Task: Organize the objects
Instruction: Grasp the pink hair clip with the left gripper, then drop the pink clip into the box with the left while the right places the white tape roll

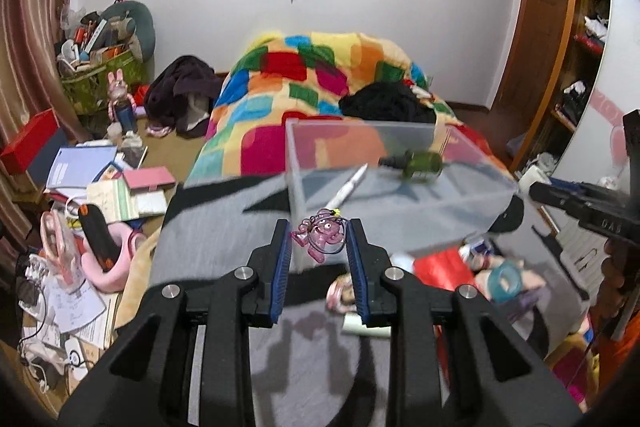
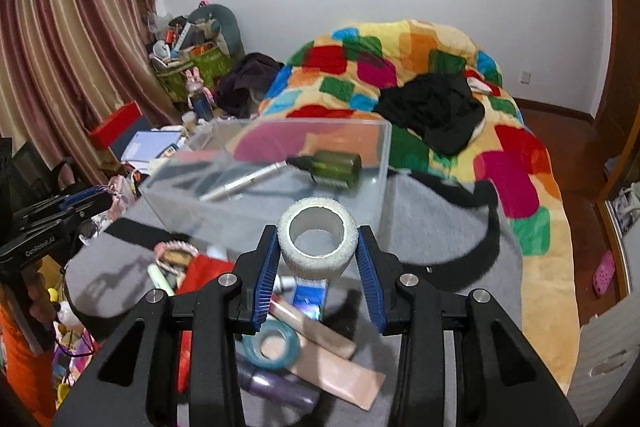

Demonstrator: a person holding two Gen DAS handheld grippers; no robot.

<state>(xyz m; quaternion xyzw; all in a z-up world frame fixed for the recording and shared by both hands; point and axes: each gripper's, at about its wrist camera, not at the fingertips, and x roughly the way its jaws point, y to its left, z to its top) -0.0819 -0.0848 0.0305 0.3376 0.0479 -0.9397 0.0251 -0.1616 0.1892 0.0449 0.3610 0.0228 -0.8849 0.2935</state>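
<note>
Both grippers carry items, judged mid-transfer: the left gripper [image 1: 318,245] clamps a pink translucent figurine charm [image 1: 320,239], the right gripper [image 2: 317,247] a white foam-wrapped tape roll [image 2: 317,243]. The clear plastic rectangular box [image 2: 376,163] lies just ahead; next, reach over its rim and release.

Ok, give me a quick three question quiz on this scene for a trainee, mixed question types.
1. True or false: the clear box is empty.
2. What does the right gripper hold?
A. white tape roll
B. green bottle
C. silver pen
3. Fill in: the left gripper holds a ____ keychain charm.

Key: 1 false, a bottle and a pen lie in it. 2 A. 3 pink.
</note>
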